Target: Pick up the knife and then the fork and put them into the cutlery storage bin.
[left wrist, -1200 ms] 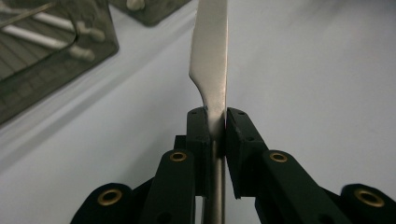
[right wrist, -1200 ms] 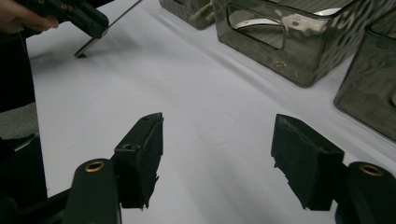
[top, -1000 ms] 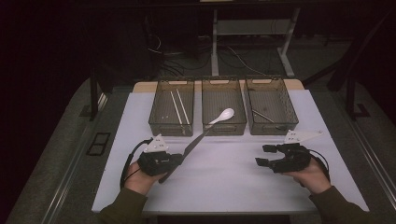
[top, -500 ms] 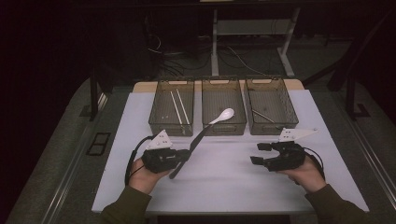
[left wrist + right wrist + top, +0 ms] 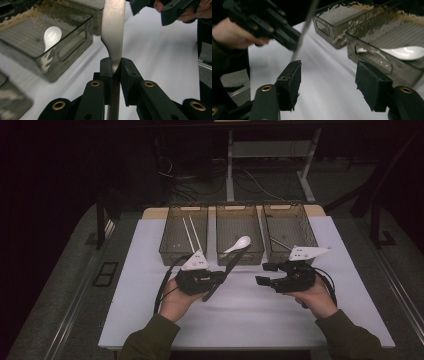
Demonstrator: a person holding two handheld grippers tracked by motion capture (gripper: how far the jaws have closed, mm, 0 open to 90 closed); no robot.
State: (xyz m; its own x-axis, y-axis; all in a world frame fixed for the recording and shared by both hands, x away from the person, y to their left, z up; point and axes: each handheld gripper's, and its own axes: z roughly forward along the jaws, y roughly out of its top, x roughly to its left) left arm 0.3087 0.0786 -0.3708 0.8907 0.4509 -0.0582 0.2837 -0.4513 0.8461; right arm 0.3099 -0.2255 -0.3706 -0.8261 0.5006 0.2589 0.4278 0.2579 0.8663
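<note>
Knife point(image 5: 113, 30): pinched by left gripper point(image 5: 115, 68), frame centre, for binning; right gripper point(image 5: 328, 85) spread, empty, closing slightly.

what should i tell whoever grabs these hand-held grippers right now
Left hand-held gripper: shut on a flat metal utensil, held above the white mat, its far end angled toward the middle bin.
Right hand-held gripper: open, nothing between the jaws, which have just been closing a little; it sits near the right bin.
White spoon lies in the middle bin; two thin sticks lie in the left bin.
Left to do, probably: put the metal utensil into a bin; which one I cannot tell.
</note>
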